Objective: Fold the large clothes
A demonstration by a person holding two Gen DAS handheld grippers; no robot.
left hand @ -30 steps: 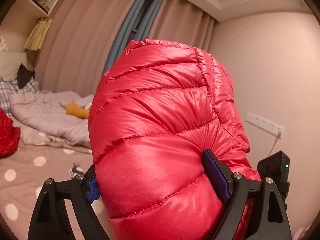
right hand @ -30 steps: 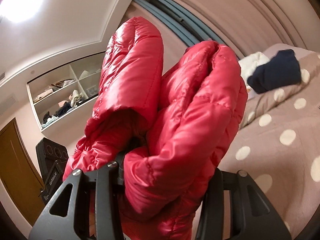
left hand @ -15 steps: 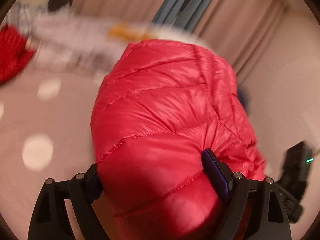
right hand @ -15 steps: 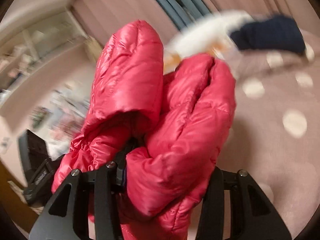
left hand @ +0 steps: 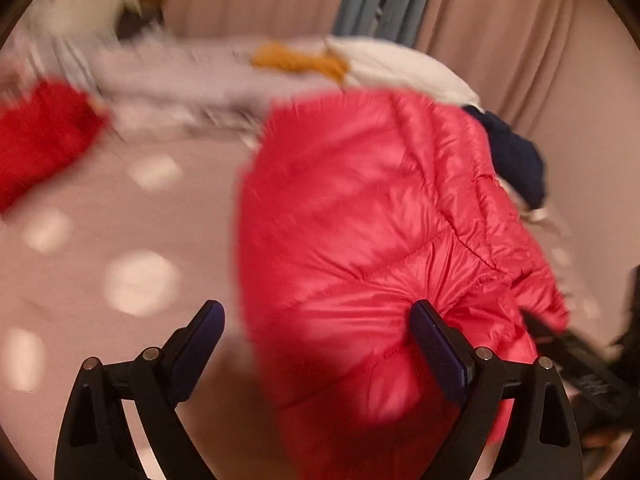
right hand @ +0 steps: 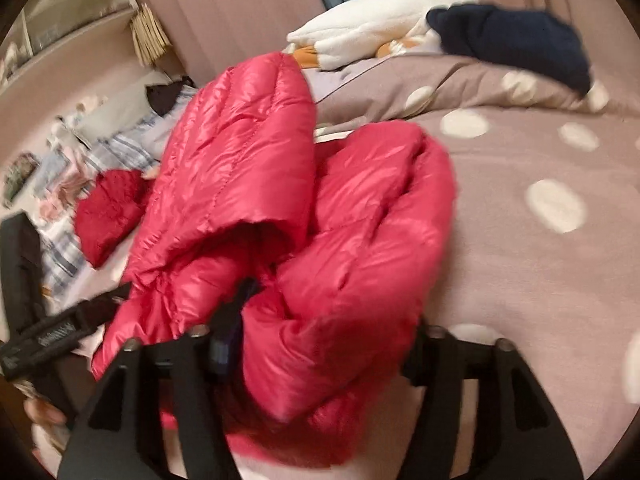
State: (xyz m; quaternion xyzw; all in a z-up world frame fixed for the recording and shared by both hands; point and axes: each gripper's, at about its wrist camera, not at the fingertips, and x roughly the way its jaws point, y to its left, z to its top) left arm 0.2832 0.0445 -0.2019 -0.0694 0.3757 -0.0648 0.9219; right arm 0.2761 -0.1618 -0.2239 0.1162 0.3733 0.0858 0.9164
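Observation:
A shiny red quilted down jacket [left hand: 360,240] is bundled over the dotted mauve bed. In the left wrist view my left gripper [left hand: 316,344] is open: the left finger [left hand: 200,340] stands clear of the fabric, the right finger [left hand: 440,348] still touches it. In the right wrist view the jacket [right hand: 320,240] bulges between the fingers of my right gripper [right hand: 320,344], which is shut on a thick fold. The right gripper's fingertips are hidden in the fabric. Both views are motion-blurred.
The bed sheet [right hand: 540,280] is mauve with pale dots. A navy garment [right hand: 512,44] and a white plush [right hand: 380,20] lie at the head. A red knit [right hand: 108,212] and checked bedding [right hand: 120,148] lie left. Curtains [left hand: 500,28] hang behind.
Both grippers have swung down from pointing at wall and ceiling towards the bed with the jacket. My left gripper's jaws have opened and its left finger has come off the fabric.

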